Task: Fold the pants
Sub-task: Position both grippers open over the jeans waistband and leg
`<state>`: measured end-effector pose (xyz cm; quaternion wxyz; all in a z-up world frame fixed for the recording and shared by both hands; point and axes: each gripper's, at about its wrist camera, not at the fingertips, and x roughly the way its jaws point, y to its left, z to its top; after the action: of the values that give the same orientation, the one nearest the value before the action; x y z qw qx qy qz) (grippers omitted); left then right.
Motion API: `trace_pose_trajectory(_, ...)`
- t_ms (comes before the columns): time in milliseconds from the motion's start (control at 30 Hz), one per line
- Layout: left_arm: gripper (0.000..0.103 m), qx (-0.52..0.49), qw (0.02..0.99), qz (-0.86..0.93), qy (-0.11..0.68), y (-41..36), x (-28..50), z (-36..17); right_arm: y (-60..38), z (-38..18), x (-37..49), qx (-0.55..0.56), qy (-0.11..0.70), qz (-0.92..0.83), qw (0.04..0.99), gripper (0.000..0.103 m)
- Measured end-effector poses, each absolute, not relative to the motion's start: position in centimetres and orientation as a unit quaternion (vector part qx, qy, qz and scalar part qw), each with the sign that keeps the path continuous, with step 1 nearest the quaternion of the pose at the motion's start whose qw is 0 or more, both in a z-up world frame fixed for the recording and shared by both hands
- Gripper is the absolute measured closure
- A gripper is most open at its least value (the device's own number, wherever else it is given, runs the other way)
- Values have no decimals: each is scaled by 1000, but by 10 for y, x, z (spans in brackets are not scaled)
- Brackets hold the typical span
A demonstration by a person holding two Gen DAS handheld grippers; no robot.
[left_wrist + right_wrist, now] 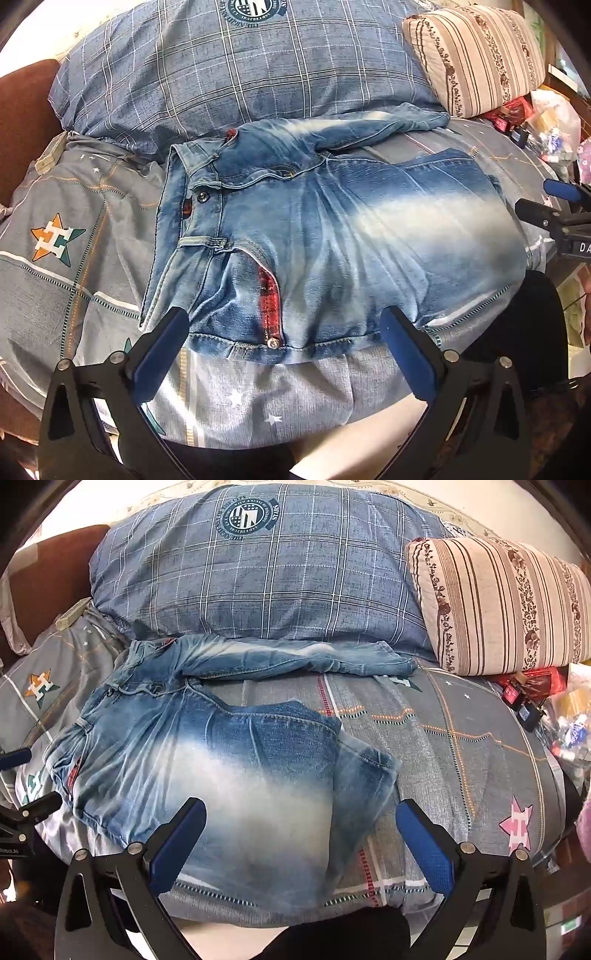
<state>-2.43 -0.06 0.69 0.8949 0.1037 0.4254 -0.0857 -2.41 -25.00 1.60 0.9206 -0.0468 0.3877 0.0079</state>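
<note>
**Jeans half-folded on bed, both grippers spread and empty**

Faded blue denim jeans (221,760) lie on the grey patterned bedsheet (461,738), waistband (192,206) toward the left. Near leg is doubled back on itself into a thick pad; far leg (295,659) runs out flat to the right, just in front of the blue plaid pillow (277,576). Striped pillow (509,609) sits to the right, apart from the denim.

Left gripper (284,350) hovers over the near hip edge by the red pocket trim (269,302), jaws wide, nothing between them. Right gripper (301,834) hovers over the doubled leg's near edge, also wide and empty.

Handling, my read:
- Denim: fairly heavy, limp but holds a crease; not slippery, not fragile.
- Stacked layers are thick, so pinch all plies or the top one peels off.
- Best holds: seamed edges, i.e. waistband, side seam, hem (406,664).
- Soft mattress: sheet may get pinched along with the cloth.
</note>
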Motion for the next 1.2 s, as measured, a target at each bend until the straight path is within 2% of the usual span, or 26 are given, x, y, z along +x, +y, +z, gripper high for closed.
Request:
trace_pose_trajectory(867,0,107,898,-103,414,-6,-8,13,-253,11,-16,-47,392,14,919,0)
trace_pose_trajectory(1200,0,95,894,-102,426,-10,7,15,-291,9,-12,-11,393,-8,919,0)
